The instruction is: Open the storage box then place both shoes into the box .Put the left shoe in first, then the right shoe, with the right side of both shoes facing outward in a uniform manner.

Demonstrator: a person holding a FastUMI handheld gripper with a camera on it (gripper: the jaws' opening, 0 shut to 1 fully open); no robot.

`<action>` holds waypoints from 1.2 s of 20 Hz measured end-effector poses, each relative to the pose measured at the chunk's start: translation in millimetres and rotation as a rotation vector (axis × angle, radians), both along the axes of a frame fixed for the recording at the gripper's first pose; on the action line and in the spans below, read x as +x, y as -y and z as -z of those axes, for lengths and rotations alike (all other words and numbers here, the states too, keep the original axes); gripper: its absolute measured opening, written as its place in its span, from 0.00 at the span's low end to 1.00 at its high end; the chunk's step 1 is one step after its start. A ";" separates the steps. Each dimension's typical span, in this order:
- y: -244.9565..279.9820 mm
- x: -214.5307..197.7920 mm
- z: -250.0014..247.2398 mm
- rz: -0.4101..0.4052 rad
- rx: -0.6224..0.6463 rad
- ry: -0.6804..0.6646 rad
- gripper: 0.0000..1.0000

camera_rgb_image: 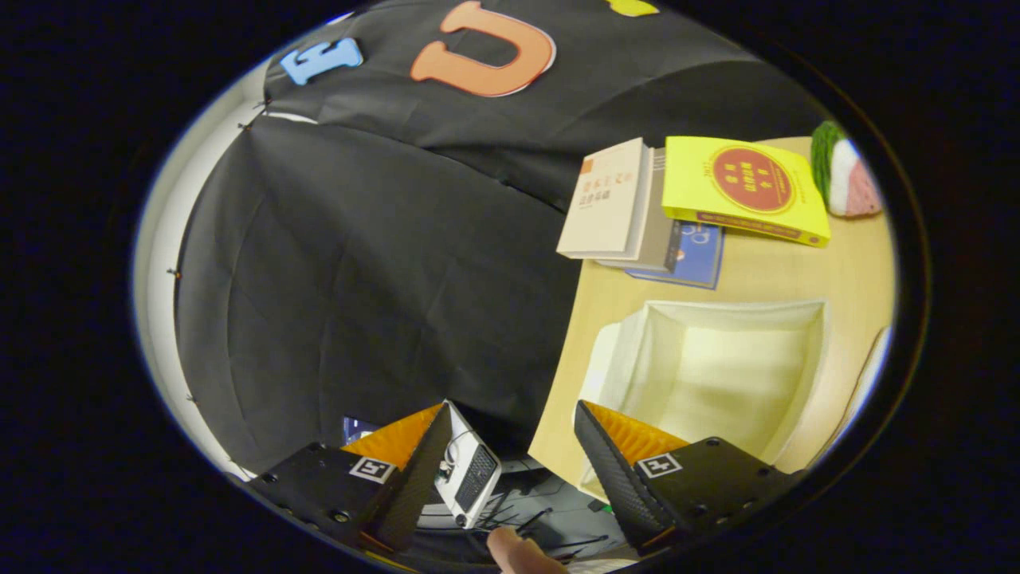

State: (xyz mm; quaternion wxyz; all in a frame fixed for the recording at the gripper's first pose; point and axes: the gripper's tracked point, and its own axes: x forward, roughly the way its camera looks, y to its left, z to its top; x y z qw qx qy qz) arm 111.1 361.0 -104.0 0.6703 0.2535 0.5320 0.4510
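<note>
No shoe was between my jaws; they stood spread, holding nothing. The storage box lay open and bare inside on the bench, just beyond the right finger. Next, I judged: fetch the left shoe.

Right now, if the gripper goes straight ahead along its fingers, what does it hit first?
Probably the black cloth wall. The open gripper points past the table's edge; the box lies off to one side of that line. Depth is unclear.
</note>
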 end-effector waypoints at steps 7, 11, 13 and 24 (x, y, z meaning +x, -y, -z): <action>142.1 41.8 86.6 0.185 -0.264 0.032 0.94; 207.4 45.2 112.9 0.220 -0.355 0.091 0.94; 237.5 43.2 134.7 0.220 -0.424 0.109 0.94; 332.0 35.2 244.7 0.211 -0.758 0.093 0.88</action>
